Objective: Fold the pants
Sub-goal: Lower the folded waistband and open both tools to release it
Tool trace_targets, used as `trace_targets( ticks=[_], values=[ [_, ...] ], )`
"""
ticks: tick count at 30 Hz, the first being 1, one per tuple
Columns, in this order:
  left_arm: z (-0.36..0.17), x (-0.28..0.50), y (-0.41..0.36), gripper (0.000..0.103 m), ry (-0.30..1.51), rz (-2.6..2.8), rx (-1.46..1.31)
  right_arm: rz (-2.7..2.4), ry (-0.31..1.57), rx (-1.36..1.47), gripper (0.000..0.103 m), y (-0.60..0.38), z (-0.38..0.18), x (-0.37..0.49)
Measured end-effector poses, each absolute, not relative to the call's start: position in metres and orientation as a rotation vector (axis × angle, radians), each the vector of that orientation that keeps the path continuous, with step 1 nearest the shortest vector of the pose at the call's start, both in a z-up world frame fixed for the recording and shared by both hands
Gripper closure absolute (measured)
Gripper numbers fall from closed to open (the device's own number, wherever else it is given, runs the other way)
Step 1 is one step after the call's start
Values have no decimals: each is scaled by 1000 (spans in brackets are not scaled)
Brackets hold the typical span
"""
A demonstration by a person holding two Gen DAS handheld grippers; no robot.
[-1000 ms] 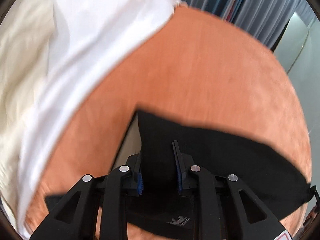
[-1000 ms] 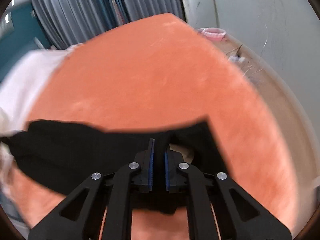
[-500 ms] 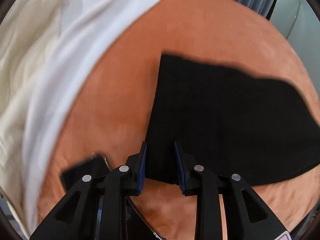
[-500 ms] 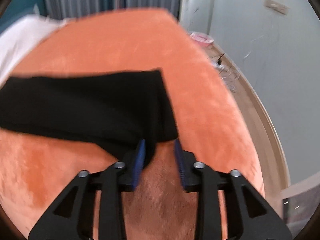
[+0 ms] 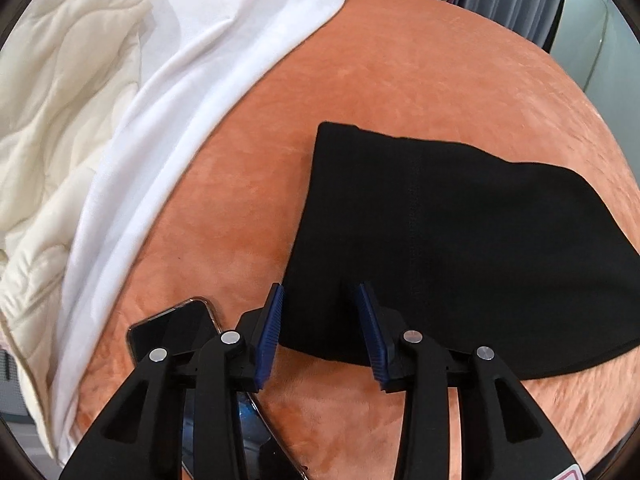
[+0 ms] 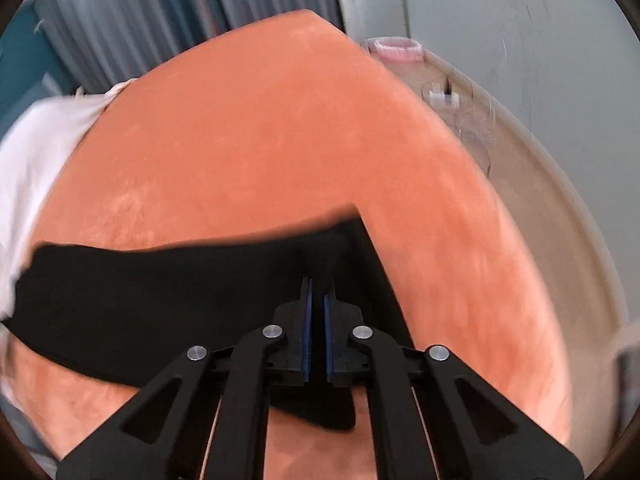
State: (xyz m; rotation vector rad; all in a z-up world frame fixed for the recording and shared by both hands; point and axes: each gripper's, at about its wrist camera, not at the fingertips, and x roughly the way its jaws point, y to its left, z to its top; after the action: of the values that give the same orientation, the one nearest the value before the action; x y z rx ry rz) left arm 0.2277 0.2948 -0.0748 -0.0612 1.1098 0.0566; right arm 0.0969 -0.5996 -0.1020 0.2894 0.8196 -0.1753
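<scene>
The black pants (image 5: 460, 248) lie folded flat on the orange blanket (image 5: 400, 80). My left gripper (image 5: 320, 300) is open, its blue-padded jaws standing either side of the pants' near left edge, holding nothing. In the right wrist view the pants (image 6: 160, 296) stretch left as a dark band. My right gripper (image 6: 318, 292) is shut on the pants' right end, with cloth bunched up between the pads.
A smartphone (image 5: 172, 332) lies on the blanket under my left gripper's left finger. A white sheet (image 5: 192, 92) and a cream quilt (image 5: 60, 120) lie to the left. Right of the bed are a pale floor, clear containers (image 6: 464, 120) and a wall.
My left gripper has opened wider and drawn back from the pants' edge. My right gripper, open half a second ago, has shut on the pants' right end and lifted it.
</scene>
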Motion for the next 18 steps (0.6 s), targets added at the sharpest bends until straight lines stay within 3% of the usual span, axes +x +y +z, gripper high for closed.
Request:
trace_targets(
  ticks=[3, 4, 6, 9, 11, 15, 18],
  values=[
    [-66, 229, 295, 66, 1094, 56, -51, -100, 526, 207, 99, -580, -34, 73],
    [-66, 228, 296, 66, 1092, 55, -43, -121, 494, 127, 94, -577, -26, 68],
    [-69, 229, 298, 66, 1105, 59, -24, -219, 639, -20, 76, -589, -53, 79],
    [-77, 229, 301, 66, 1130, 80, -18, -376, 932, 6, 76, -627, -118, 82],
    [-81, 227, 305, 66, 1139, 82, -27, -356, 874, 81, 76, -628, -120, 60],
    [-85, 227, 306, 66, 1149, 95, -32, -241, 773, 253, 53, -615, -110, 33],
    [-84, 228, 302, 66, 1146, 105, -34, -177, 802, 292, 49, -604, -114, 42]
  ],
)
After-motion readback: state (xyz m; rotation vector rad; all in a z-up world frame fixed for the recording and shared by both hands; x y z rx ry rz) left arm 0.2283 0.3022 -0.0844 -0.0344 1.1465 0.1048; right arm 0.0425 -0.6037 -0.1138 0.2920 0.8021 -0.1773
